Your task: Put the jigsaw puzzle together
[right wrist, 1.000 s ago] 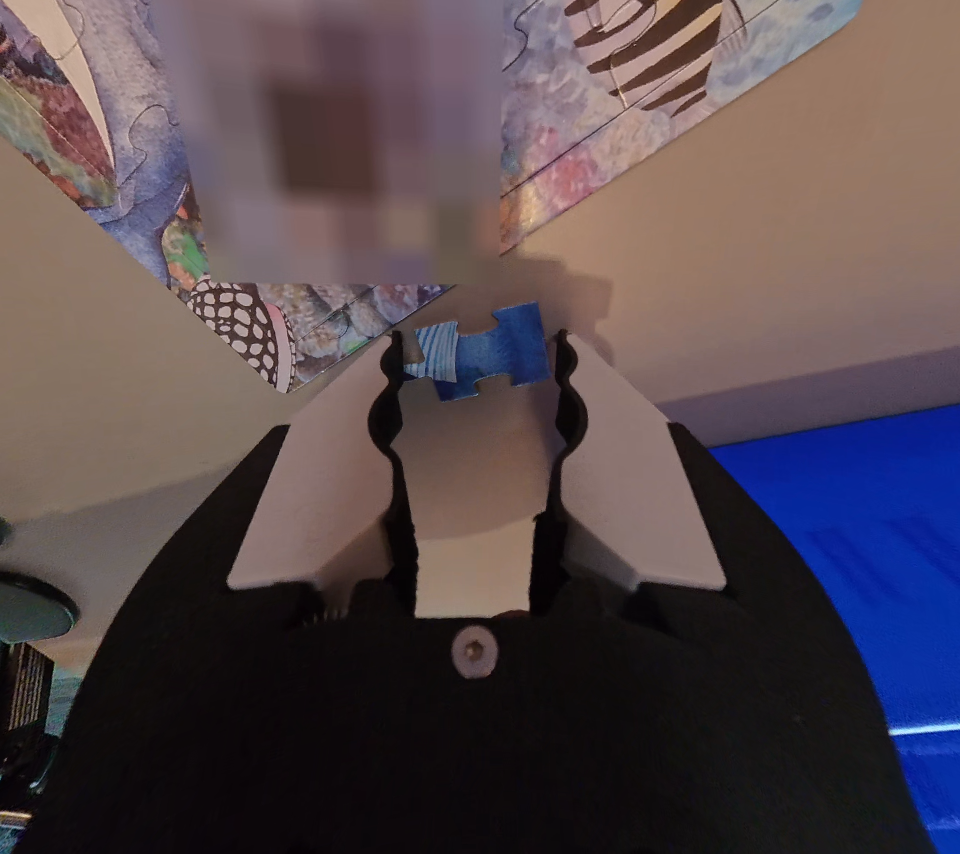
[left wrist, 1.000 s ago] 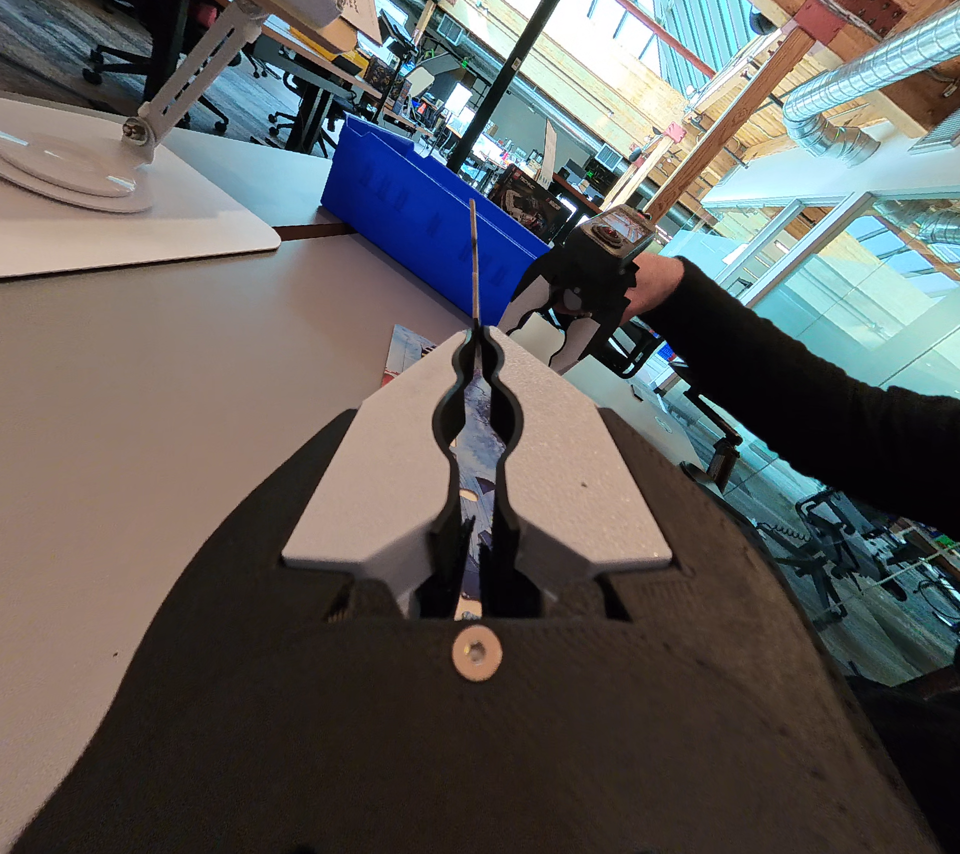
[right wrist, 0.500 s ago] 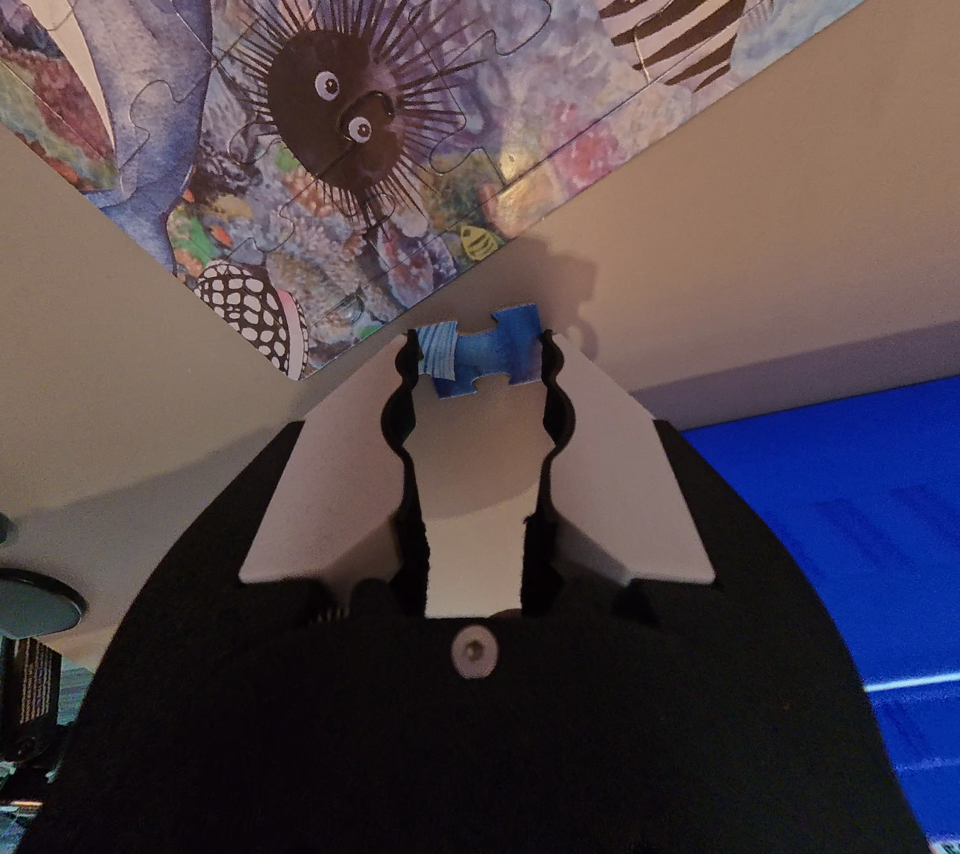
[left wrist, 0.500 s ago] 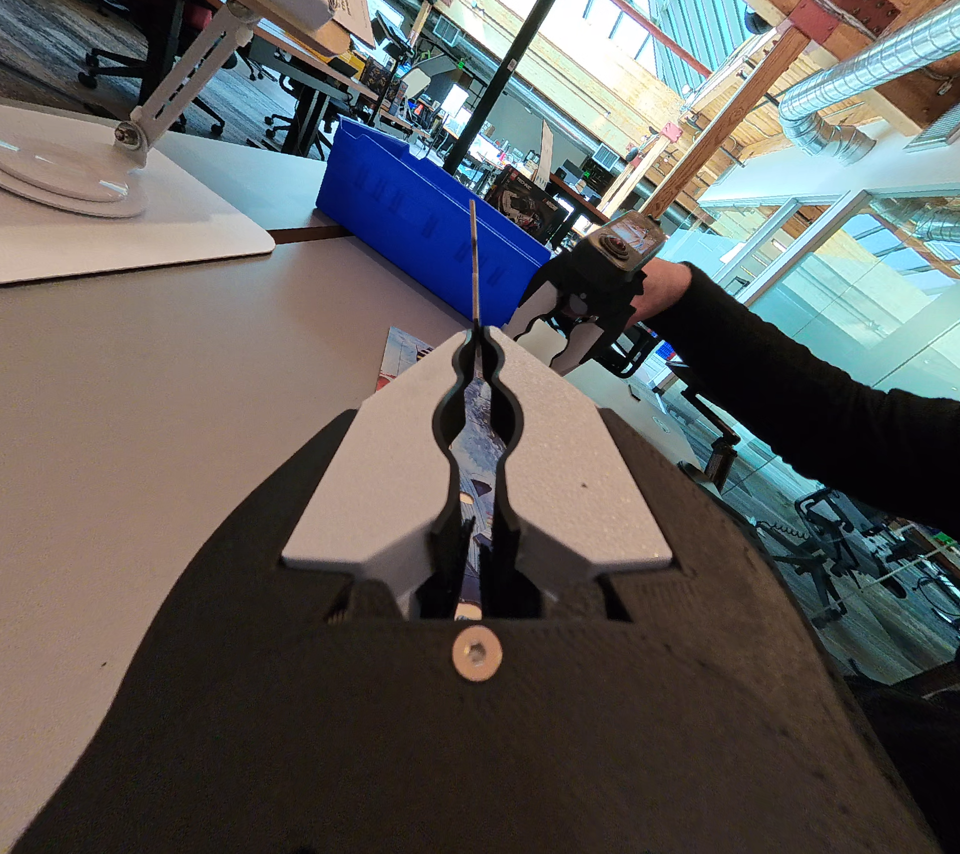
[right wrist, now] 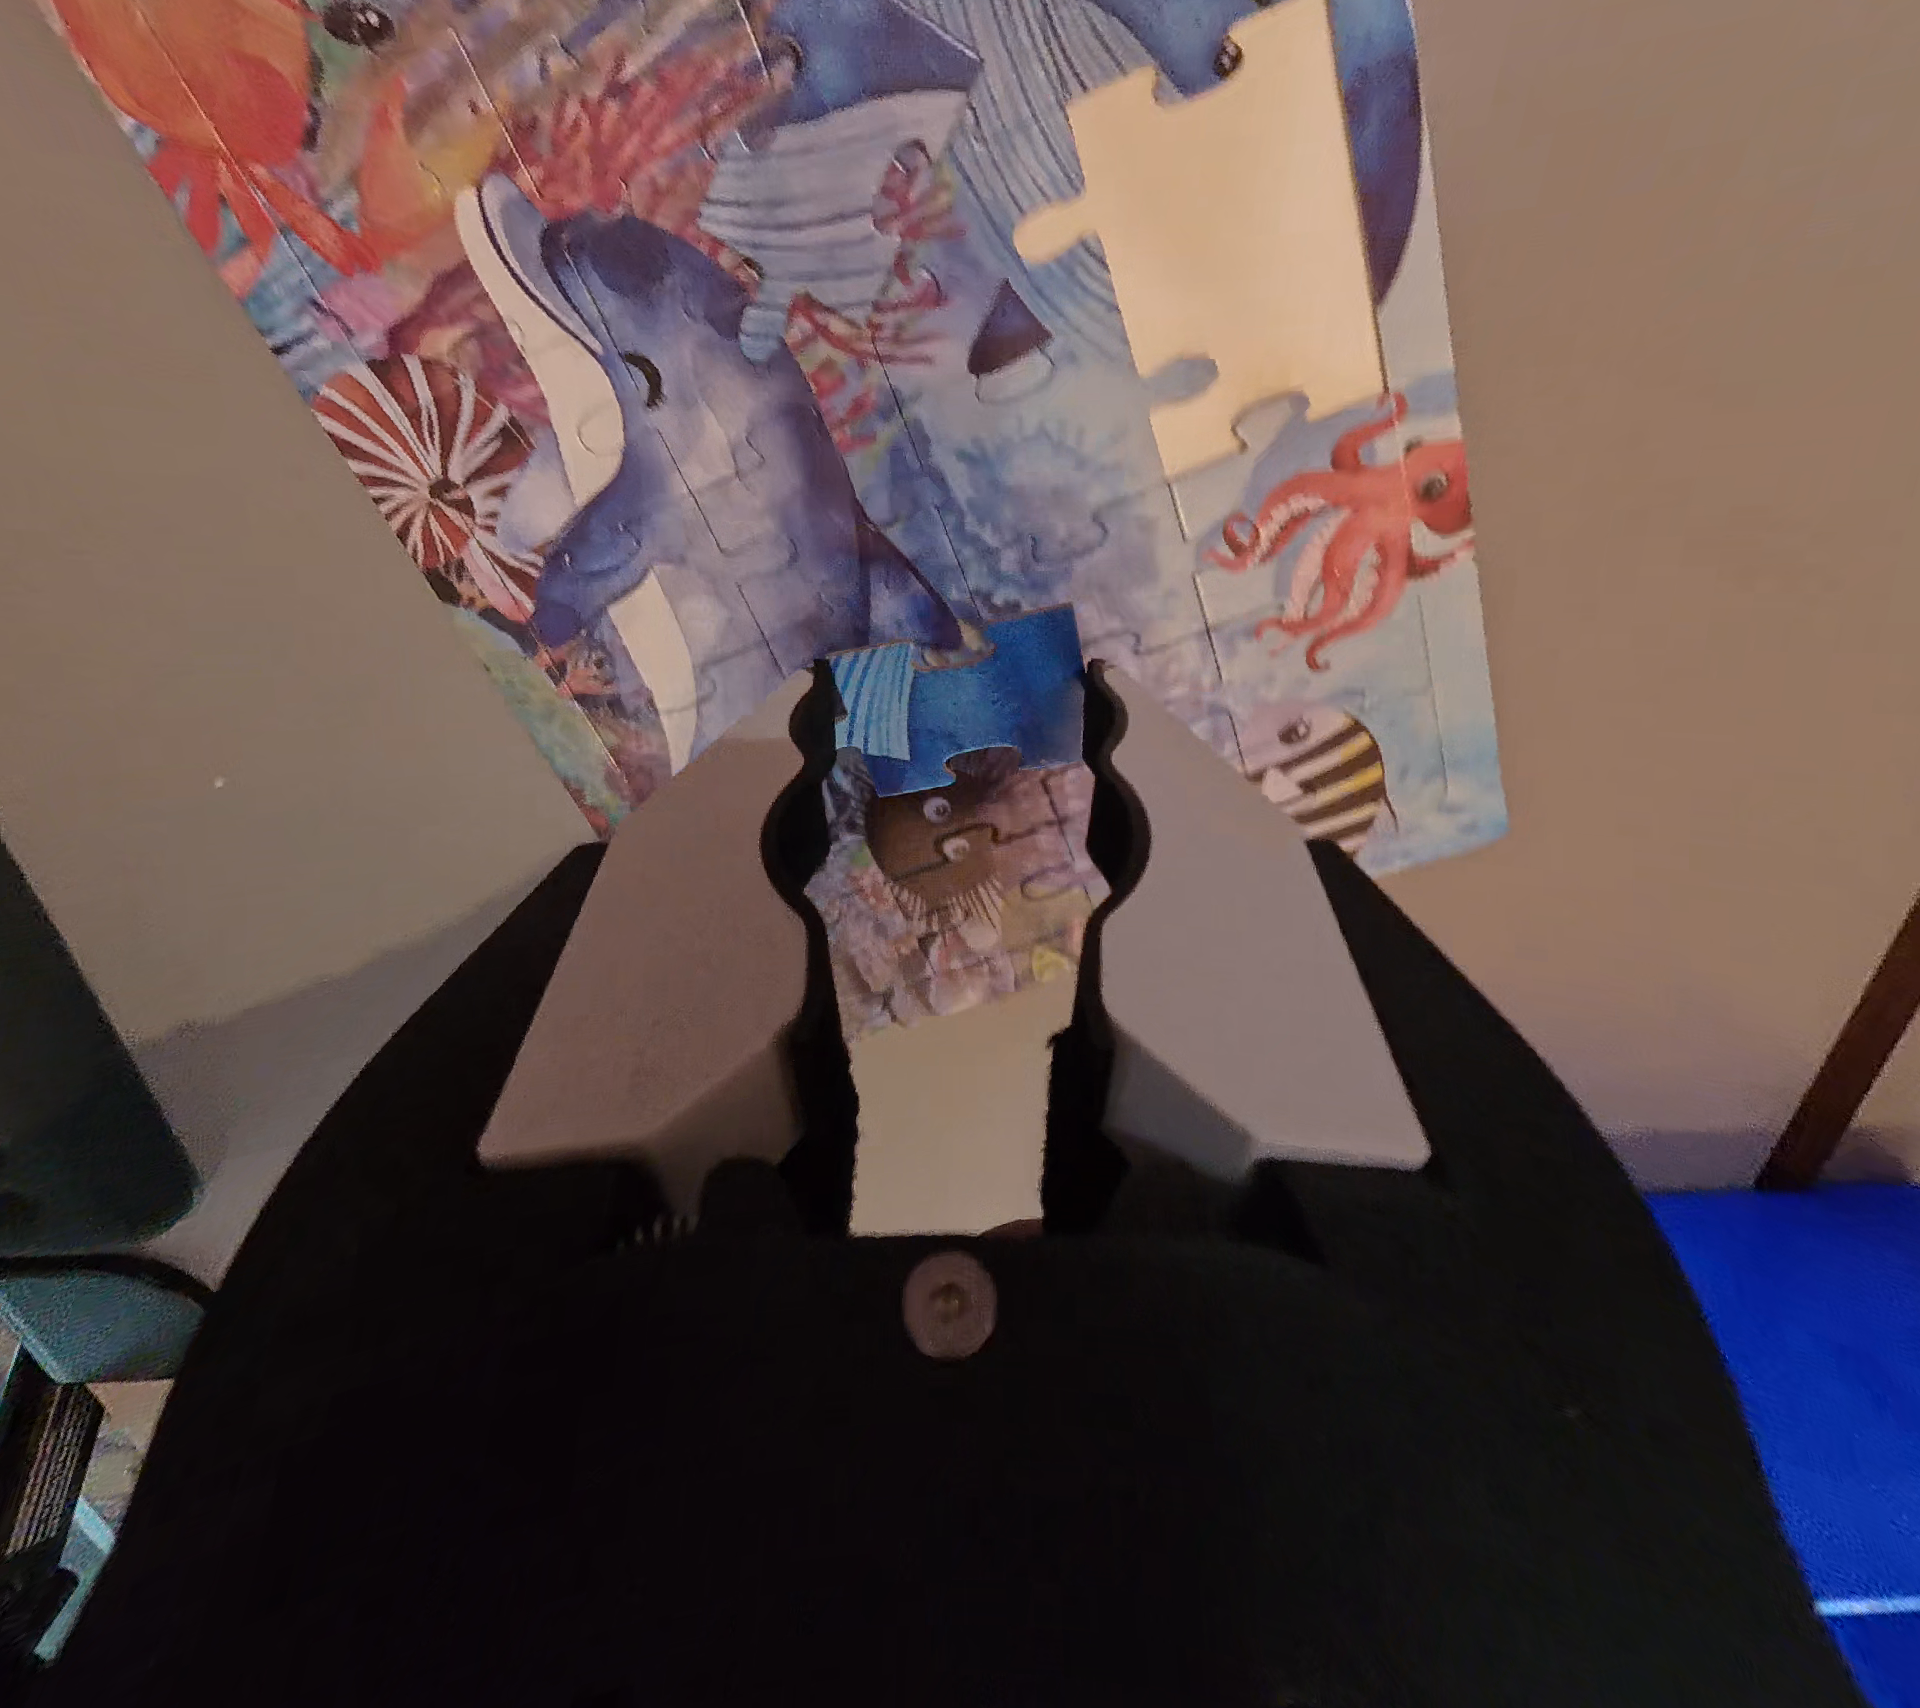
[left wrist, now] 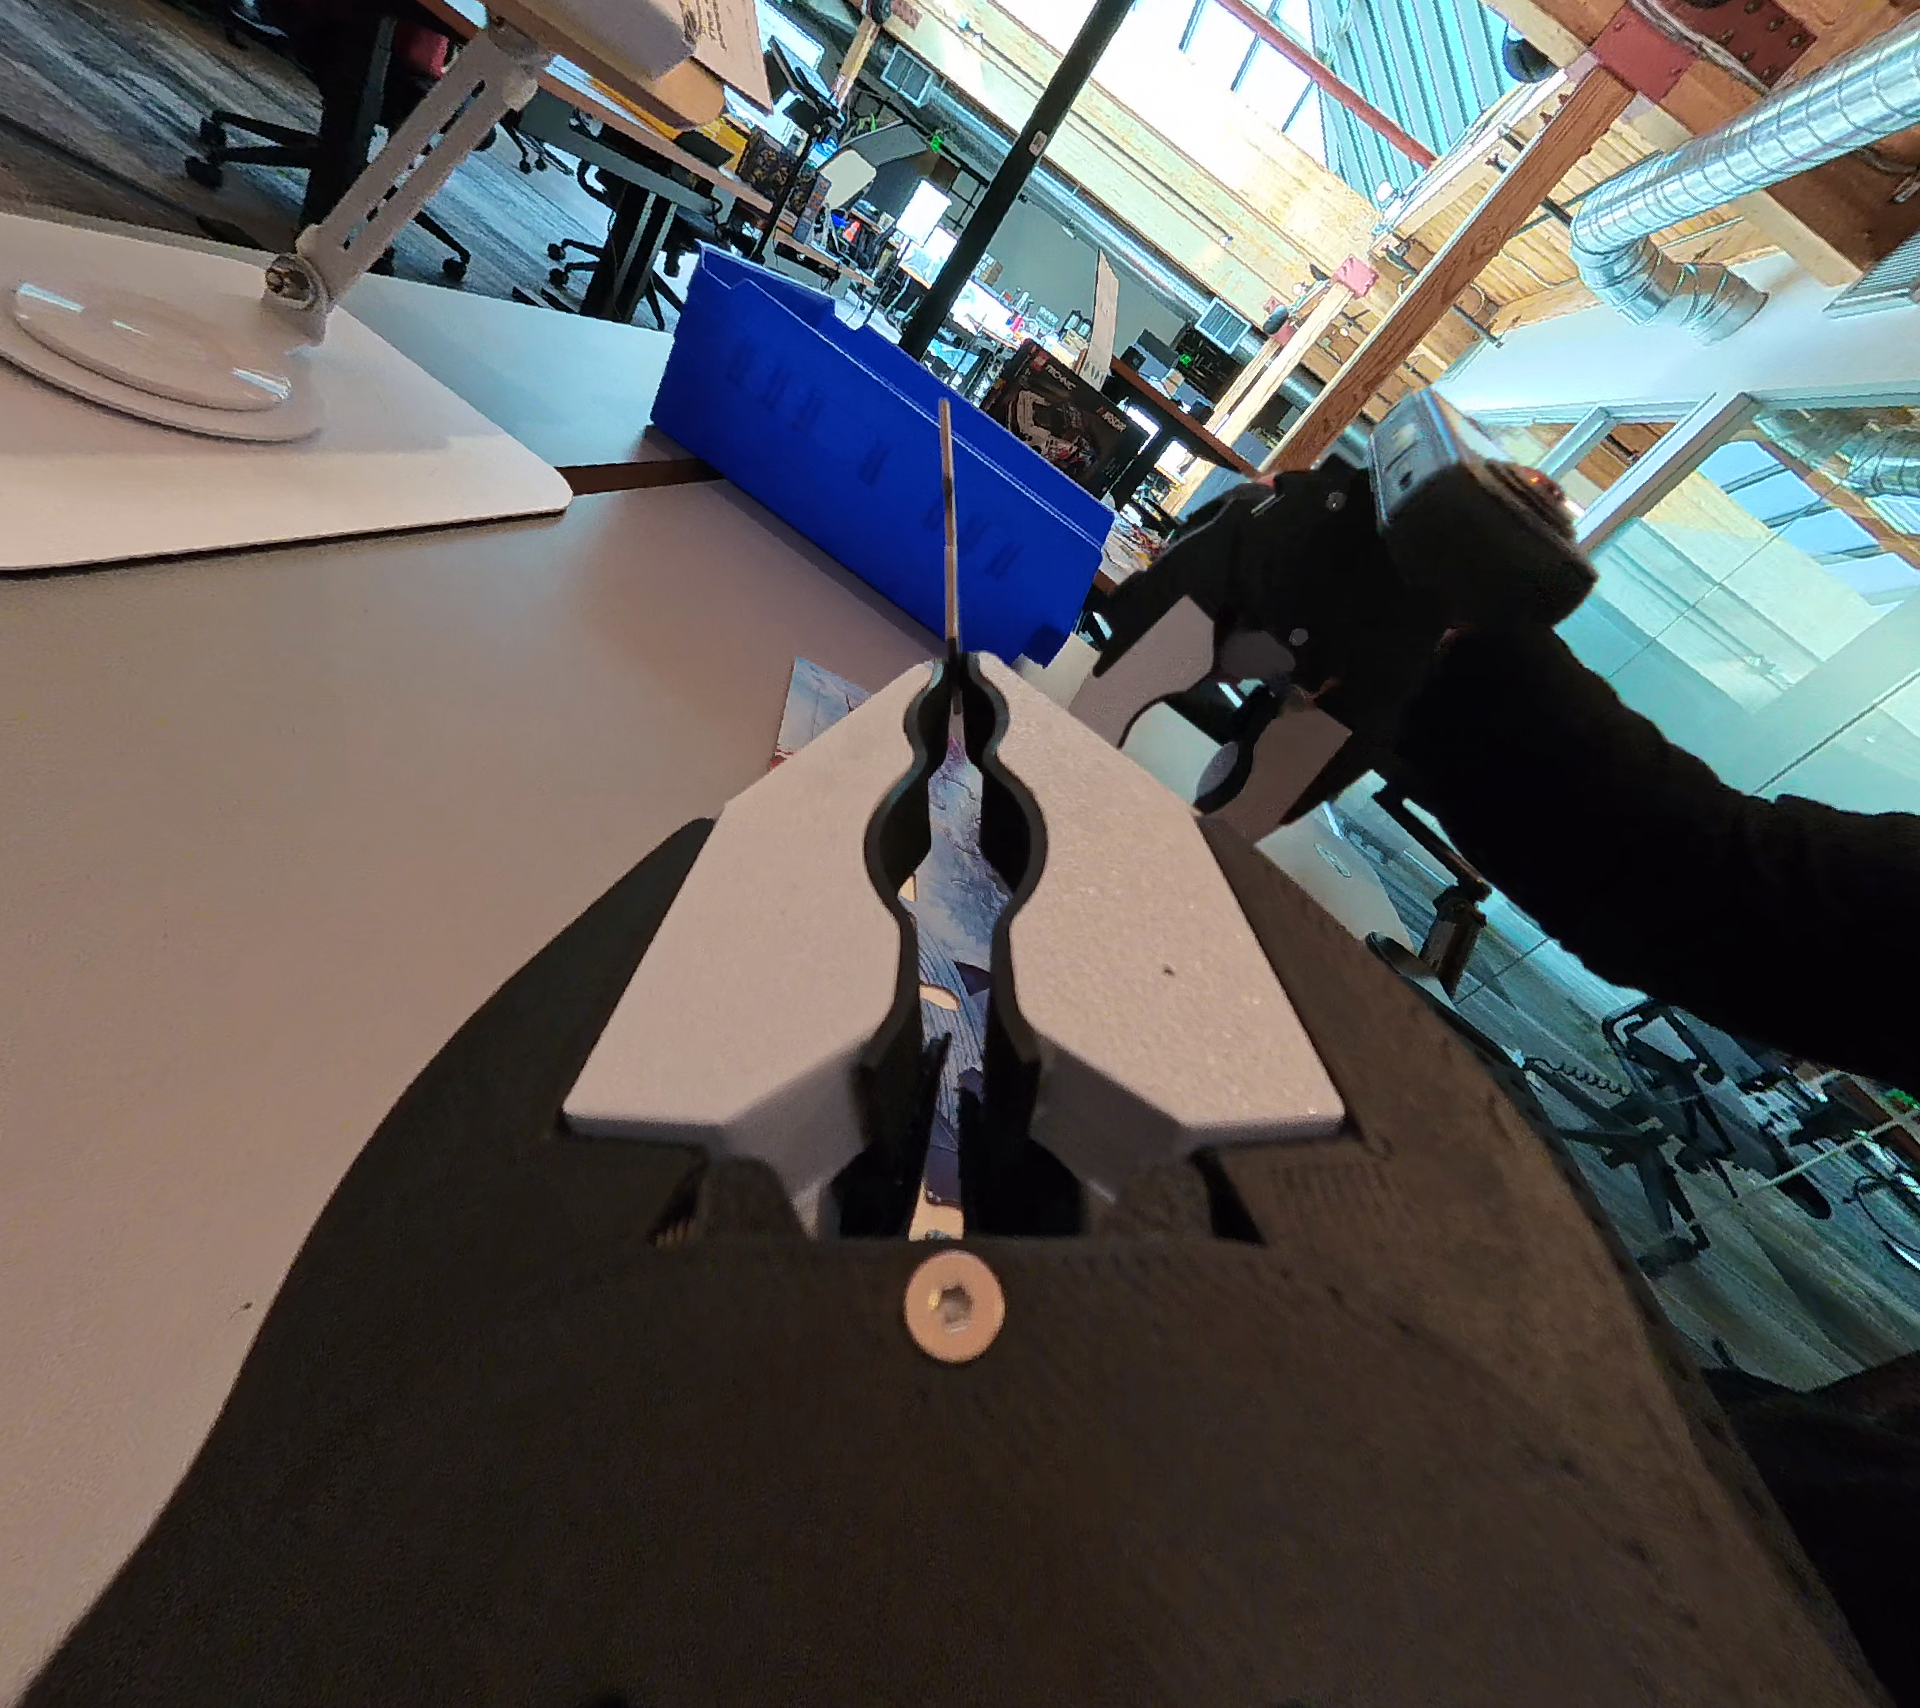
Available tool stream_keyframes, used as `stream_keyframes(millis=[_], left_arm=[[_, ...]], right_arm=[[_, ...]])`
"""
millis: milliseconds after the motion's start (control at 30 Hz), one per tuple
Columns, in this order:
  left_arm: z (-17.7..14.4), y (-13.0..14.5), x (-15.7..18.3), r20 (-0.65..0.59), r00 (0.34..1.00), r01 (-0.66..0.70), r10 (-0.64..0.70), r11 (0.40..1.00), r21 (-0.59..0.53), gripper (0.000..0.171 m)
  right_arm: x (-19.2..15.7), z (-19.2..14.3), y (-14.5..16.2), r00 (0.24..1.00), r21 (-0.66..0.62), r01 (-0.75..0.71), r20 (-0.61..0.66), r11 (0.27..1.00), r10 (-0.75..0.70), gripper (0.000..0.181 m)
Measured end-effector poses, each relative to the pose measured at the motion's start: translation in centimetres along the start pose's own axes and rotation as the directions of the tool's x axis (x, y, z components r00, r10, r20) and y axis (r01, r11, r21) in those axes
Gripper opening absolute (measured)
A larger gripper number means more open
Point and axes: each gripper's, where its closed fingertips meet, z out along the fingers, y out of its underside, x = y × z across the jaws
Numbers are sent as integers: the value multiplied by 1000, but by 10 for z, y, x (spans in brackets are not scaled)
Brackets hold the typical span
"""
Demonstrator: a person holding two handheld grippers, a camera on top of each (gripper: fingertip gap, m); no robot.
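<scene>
Progress: most of the puzzle [right wrist: 810,370] is lying joined on the bench [right wrist: 208,515]; a gap [right wrist: 1236,245] at 1 o'clock is being left unfilled.
Right gripper [right wrist: 961,702]: fingers are being clamped on a blue piece [right wrist: 977,702], held above the puzzle.
Left gripper [left wrist: 951,702]: fingers are being pressed together on a piece [left wrist: 948,515] seen edge-on.
Views: the bin [left wrist: 873,453] at 12 o'clock and both grippers together are being shown only by the left view; the gap only by the right.

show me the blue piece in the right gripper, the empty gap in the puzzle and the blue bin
blue piece [right wrist: 971,702]: right wrist view, on its blue middle between the fingers.
empty gap [right wrist: 1236,245]: right wrist view, on the bare tan area inside the puzzle.
blue bin [left wrist: 831,432]: left wrist view, on its near side wall.
</scene>
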Motion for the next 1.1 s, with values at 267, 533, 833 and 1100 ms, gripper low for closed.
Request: stream_keyframes(millis=[267,533,833,1100], left_arm=[[3,3,2,-10,1000,1,-1,1000,-11,0],[4,3,2,-14,1000,5,-5,1000,-11,0],[2,3,0,-10,1000,7,-7,1000,-10,0],[1,3,-2,-7,1000,8,-8,1000,-10,0]], right_arm=[[-14,19,-22,998,19,26,59,999,-27,50],[-16,21,-10,997,6,18,70,1000,-19,61],[-13,30,-8,989,26,120,86,992,-122,53],[-9,29,-7,989,30,128,71,991,-130,44]])
